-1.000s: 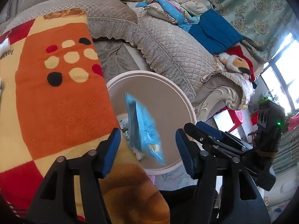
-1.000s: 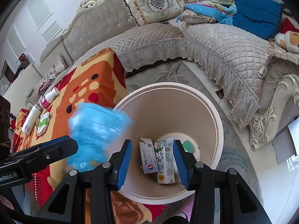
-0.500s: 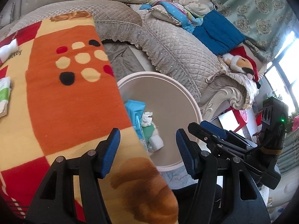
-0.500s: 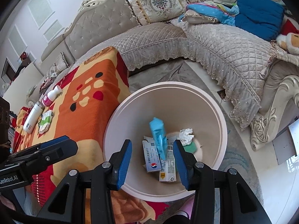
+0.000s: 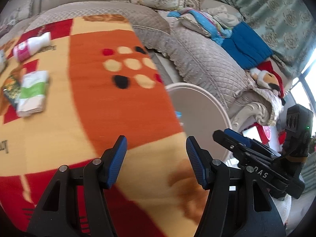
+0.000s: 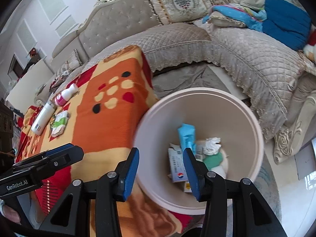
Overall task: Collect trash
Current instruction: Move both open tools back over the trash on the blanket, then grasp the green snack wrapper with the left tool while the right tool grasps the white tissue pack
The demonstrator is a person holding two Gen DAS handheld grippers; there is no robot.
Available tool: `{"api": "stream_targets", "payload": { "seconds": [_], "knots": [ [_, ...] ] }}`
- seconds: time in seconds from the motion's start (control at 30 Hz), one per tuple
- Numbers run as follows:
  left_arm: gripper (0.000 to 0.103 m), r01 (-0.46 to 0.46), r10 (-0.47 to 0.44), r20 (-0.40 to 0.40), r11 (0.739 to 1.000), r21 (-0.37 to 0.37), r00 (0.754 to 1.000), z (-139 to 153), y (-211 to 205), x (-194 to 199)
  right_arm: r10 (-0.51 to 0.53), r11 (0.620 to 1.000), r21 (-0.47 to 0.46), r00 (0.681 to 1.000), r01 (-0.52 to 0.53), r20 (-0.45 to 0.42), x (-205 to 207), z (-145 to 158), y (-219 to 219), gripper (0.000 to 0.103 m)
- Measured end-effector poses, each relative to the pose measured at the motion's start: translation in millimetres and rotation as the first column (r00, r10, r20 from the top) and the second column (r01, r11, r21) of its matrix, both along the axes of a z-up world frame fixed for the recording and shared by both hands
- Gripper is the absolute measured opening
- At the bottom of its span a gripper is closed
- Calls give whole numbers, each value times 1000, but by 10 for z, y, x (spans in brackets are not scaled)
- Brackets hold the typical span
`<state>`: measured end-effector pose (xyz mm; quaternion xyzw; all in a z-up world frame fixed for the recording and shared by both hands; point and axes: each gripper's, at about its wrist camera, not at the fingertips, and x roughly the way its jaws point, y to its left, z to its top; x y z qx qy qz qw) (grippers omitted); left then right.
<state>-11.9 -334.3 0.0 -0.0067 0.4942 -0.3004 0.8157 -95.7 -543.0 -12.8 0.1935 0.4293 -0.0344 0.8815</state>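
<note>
A pale pink bin [image 6: 254, 130] stands on the floor beside the table; it also shows in the left wrist view [image 5: 199, 92]. Inside lie a blue packet [image 6: 186, 136], a white carton [image 6: 176, 165], a crumpled tissue [image 6: 212, 146] and a green item [image 6: 212, 161]. On the orange blanket [image 5: 88, 108] lie a green-white tissue pack [image 5: 32, 92] and a pink-labelled bottle [image 5: 29, 46]; the right wrist view adds a white bottle [image 6: 42, 118]. My left gripper [image 5: 156, 161] is open and empty over the blanket. My right gripper [image 6: 161, 174] is open and empty above the bin's near rim.
A grey quilted sofa [image 6: 246, 59] curves behind the bin, carrying cushions, a blue folded blanket [image 5: 246, 48] and a plush toy [image 5: 266, 79]. A carved sofa leg [image 6: 286, 144] stands right of the bin. A colourful packet [image 5: 9, 90] lies beside the tissue pack.
The blue packet fell from between my grippers into the bin and settled there. My left gripper has swung left over the blanket, bringing the tissue pack and bottle into view.
</note>
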Motion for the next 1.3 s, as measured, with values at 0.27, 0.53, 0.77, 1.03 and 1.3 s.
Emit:
{"api": "stream_targets", "payload": {
  "seconds": [0.27,0.53,0.77,1.03,1.3],
  "knots": [
    [61,-181,180,25,983,28,983,62,877,356,85,996,6,996,-85,-2,248,17,390,45],
    [61,-429,430,-2,900,77,903,-80,1794,1018,168,985,21,986,-169,10,431,69,757,45],
    [61,-504,504,-45,864,15,862,-195,1972,1363,226,974,14,974,-226,-2,584,57,1020,56],
    [60,-547,544,-95,837,-14,834,-306,1986,1630,278,960,20,960,-278,-9,781,67,1293,56],
    [18,-459,459,-81,888,15,885,-271,2075,1597,352,936,24,936,-352,-21,1118,46,1768,56]
  ]
}}
